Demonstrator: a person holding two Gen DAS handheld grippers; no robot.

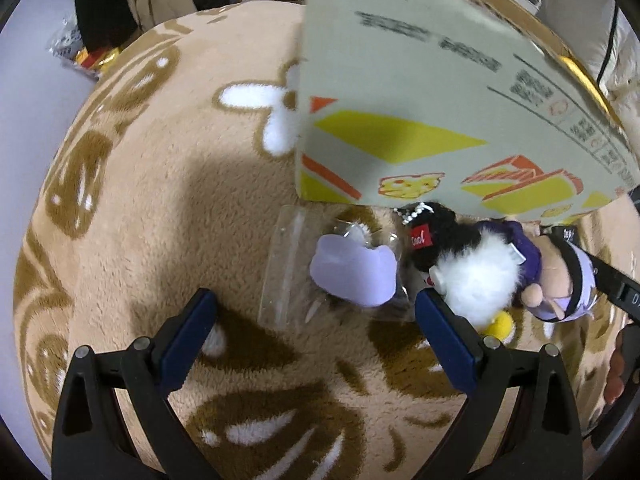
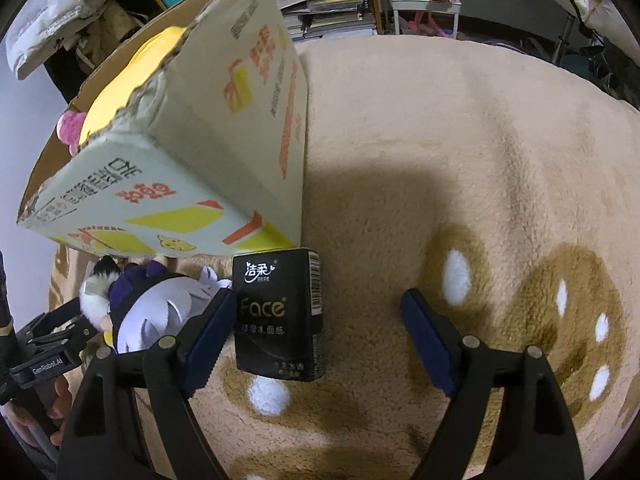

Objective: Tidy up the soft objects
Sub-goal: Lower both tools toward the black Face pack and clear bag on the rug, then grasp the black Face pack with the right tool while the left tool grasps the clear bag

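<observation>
free: blanket (image 2: 460,140) right of tissue pack (image 2: 280,316), bare | blocked: box (image 2: 192,168) just behind pack and plush toys (image 1: 480,272) | left: bagged toy (image 1: 352,272) between open fingers (image 1: 188,332)

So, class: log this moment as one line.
left claw: open over lilac plush | right claw: open around tissue pack | nothing gripped

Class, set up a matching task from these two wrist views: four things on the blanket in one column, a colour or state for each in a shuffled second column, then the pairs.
Things:
1. tissue pack
2. cardboard box
3. bagged plush
4. right gripper

Colour or state:
A. lilac, in a clear plastic bag
B. black, with gold "Face" lettering
C. jaws open, tissue pack between them
D. grey-green, with yellow and orange print

Pairs: 1-B, 2-D, 3-A, 4-C
</observation>
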